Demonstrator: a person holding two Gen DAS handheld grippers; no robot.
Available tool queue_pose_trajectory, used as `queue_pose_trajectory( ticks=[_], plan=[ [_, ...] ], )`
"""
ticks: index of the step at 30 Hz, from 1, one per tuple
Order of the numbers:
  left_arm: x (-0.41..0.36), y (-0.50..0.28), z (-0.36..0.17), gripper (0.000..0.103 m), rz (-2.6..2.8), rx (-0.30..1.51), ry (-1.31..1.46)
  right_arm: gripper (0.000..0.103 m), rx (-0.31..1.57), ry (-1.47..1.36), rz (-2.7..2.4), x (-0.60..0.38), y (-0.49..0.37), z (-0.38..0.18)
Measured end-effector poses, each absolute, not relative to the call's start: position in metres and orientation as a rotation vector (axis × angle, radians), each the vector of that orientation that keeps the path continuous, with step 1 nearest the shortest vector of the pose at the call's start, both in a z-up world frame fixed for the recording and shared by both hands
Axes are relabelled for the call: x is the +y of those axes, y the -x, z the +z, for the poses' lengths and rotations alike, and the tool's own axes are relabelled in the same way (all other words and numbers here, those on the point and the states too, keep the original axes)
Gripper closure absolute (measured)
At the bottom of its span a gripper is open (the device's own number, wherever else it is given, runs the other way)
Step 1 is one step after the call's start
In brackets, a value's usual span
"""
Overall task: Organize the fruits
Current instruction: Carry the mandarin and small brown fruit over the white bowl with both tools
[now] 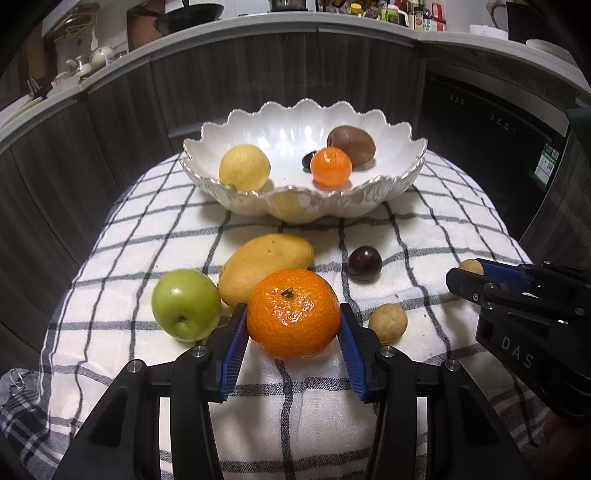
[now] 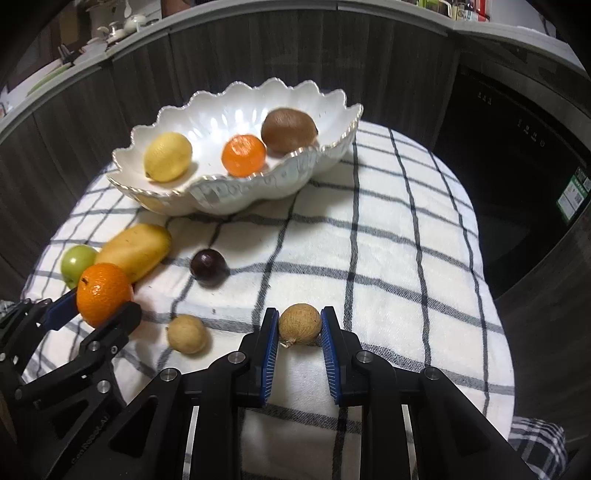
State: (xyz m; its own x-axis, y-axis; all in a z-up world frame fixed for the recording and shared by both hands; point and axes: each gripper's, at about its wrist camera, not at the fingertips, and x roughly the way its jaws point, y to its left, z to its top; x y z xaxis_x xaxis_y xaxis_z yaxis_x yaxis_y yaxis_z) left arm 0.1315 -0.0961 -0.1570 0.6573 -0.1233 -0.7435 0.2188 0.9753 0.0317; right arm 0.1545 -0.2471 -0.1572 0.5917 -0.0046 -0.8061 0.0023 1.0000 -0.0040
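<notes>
My left gripper (image 1: 293,321) is shut on a large orange (image 1: 293,314), which also shows in the right wrist view (image 2: 103,293). My right gripper (image 2: 299,325) is shut on a small tan round fruit (image 2: 299,324), seen partly behind its finger in the left view (image 1: 471,266). The white scalloped bowl (image 1: 388,192) holds a lemon (image 1: 244,167), a small orange (image 1: 330,166), a kiwi (image 1: 351,144) and a dark plum (image 1: 307,160). On the checked cloth lie a mango (image 1: 266,264), a green apple (image 1: 186,303), a dark plum (image 1: 364,263) and another tan fruit (image 1: 388,322).
The checked cloth (image 2: 388,258) covers a rounded surface that drops off at its sides. Dark wood-panel cabinets (image 1: 240,81) stand behind, with a dark appliance front (image 2: 517,155) at the right. A cluttered counter (image 1: 406,18) runs above.
</notes>
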Motion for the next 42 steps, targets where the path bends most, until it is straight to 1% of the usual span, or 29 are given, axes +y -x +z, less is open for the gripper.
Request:
queue_pose_trajectory(
  ticks=[22,33,42],
  plan=[
    [-0.085,-0.136,-0.094,0.056,-0.187,0.672,-0.123,0.079,0.788,-0.012,0.013,-0.235,-0.151,-0.088],
    [-0.080,-0.162,-0.077,0.056,-0.160,0.617,-0.105,0.079,0.751,-0.028,0.012,-0.232,-0.171,-0.074],
    [-0.079,-0.191,-0.076,0.056,-0.136,0.611,-0.082,0.079,0.723,-0.033,-0.004,-0.230,-0.198,-0.070]
  ],
)
